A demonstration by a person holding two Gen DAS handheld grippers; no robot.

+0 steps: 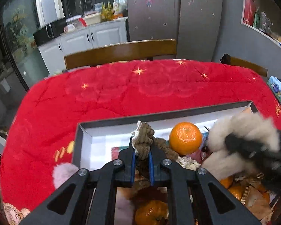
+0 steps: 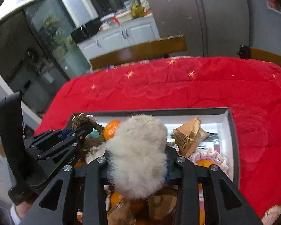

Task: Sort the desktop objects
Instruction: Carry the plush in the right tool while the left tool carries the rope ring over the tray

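While your left tongs (image 1: 142, 154) pinch brown knotted rope (image 1: 144, 136) over box (image 1: 78, 140) near its left wall, orange (image 1: 185, 137) sits mid-box; your right tongs (image 2: 138, 161) clamp white fluffy pom-pom (image 2: 140, 150) above box's middle, red-covered table (image 1: 121, 93) beneath.

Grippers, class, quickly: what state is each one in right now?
Left gripper: shut on the brown knotted rope.
Right gripper: closed around the fluffy white fur pompom, over the grey box.

Home kitchen: fridge (image 1: 175, 9), white cabinets (image 1: 95, 37), microwave (image 1: 46, 31).
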